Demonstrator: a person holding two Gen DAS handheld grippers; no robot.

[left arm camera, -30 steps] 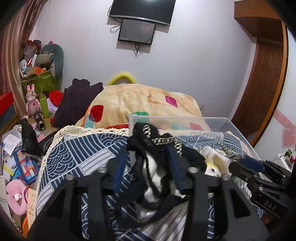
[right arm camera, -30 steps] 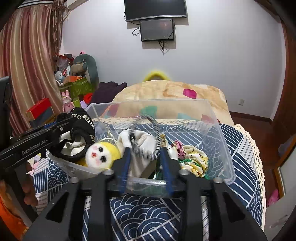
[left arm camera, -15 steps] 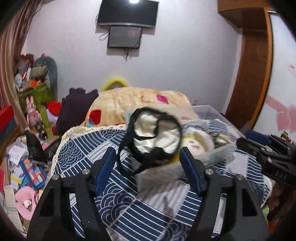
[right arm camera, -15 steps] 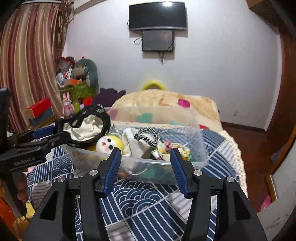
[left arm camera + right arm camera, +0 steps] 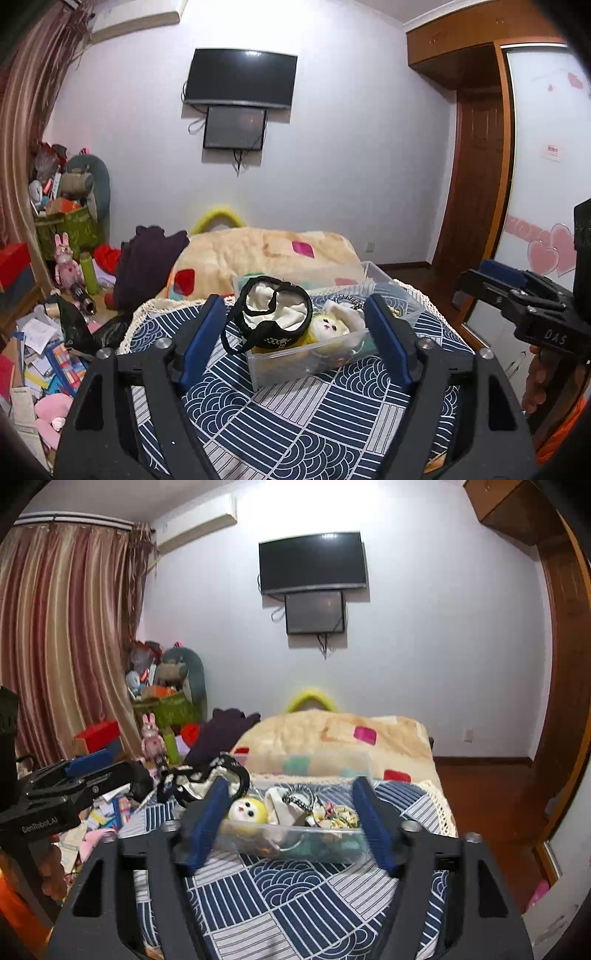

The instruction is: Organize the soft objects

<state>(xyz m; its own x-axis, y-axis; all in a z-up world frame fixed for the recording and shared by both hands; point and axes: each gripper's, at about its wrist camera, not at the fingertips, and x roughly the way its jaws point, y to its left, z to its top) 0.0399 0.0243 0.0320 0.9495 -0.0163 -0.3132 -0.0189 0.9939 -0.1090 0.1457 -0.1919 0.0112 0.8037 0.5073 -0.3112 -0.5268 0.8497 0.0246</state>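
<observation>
A clear plastic bin (image 5: 280, 363) (image 5: 295, 843) stands on the blue patterned bedspread. A black-and-white pouch (image 5: 275, 319) (image 5: 207, 775) rests on its left end. Inside lie a yellow-faced doll (image 5: 327, 326) (image 5: 248, 811), a black-and-white hair tie (image 5: 299, 797) and a floral scrunchie (image 5: 334, 814). My left gripper (image 5: 295, 336) is open and empty, pulled back in front of the bin. My right gripper (image 5: 290, 823) is open and empty, also back from the bin. Each gripper shows in the other's view, the right one (image 5: 517, 295) and the left one (image 5: 74, 779).
A beige blanket (image 5: 266, 254) is heaped behind the bin, with a dark purple cloth (image 5: 147, 258) to its left. The floor at left is littered with papers, books and toys (image 5: 40, 354). A wooden door (image 5: 476, 177) is at right. Two screens (image 5: 240, 77) hang on the wall.
Both grippers let go of what they held, opened wide and pulled back from the bin. The pouch now rests on the bin's left end and the hair tie lies inside.
</observation>
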